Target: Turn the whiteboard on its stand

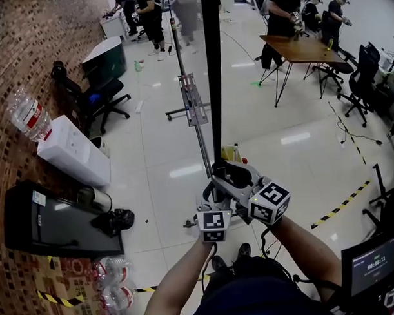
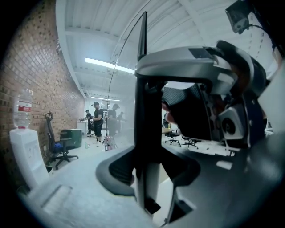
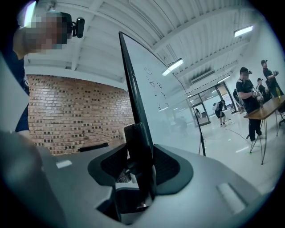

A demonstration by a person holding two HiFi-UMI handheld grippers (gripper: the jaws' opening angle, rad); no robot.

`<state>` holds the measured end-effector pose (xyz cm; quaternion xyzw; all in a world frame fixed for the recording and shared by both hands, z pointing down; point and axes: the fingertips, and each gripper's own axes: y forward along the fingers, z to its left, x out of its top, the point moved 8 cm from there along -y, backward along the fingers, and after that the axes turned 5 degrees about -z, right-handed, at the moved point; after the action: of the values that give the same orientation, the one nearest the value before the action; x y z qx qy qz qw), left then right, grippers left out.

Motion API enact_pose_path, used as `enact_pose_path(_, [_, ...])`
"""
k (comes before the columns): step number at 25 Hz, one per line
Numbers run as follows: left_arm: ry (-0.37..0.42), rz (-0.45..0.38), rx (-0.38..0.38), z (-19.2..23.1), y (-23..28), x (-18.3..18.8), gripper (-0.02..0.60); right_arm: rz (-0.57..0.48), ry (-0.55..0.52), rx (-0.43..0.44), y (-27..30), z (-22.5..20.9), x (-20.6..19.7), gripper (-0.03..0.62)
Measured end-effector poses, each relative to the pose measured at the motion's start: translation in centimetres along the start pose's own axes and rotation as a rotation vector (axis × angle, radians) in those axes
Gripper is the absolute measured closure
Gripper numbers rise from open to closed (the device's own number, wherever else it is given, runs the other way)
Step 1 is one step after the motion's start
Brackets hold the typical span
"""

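Observation:
The whiteboard stands edge-on before me as a thin black vertical line; its grey stand rail runs along the floor behind. Both grippers hold that near edge at about chest height. My left gripper has its pads against the black frame, with the frame's bar running down between them. Just above and to the right, my right gripper clamps the same frame; the glossy board face with faint marks stretches away behind. The right gripper's body fills the left gripper view's right side.
A brick wall runs along the left with a water dispenser, an office chair and a black flat screen on boxes. People stand at a wooden table far right. Yellow-black tape crosses the floor.

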<state>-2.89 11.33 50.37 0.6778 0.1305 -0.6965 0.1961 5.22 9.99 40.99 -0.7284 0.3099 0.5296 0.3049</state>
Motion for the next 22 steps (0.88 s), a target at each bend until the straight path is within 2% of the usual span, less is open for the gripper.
enact_pose_path(4, [0.039, -0.014, -0.026, -0.4, -0.9, -0.9, 0.399, 0.0, 0.006, -0.006, -0.9, 1.0, -0.4, 0.408])
enact_pose_path(13, [0.052, 0.035, 0.01, -1.0, -2.8, -1.0, 0.4, -0.008, 0.01, 0.017, -1.7, 2.5, -1.1, 0.41])
enact_pose_path(22, [0.092, 0.096, 0.106, -1.5, -6.5, -1.8, 0.394, 0.04, 0.003, 0.067, -2.6, 5.8, -2.6, 0.411])
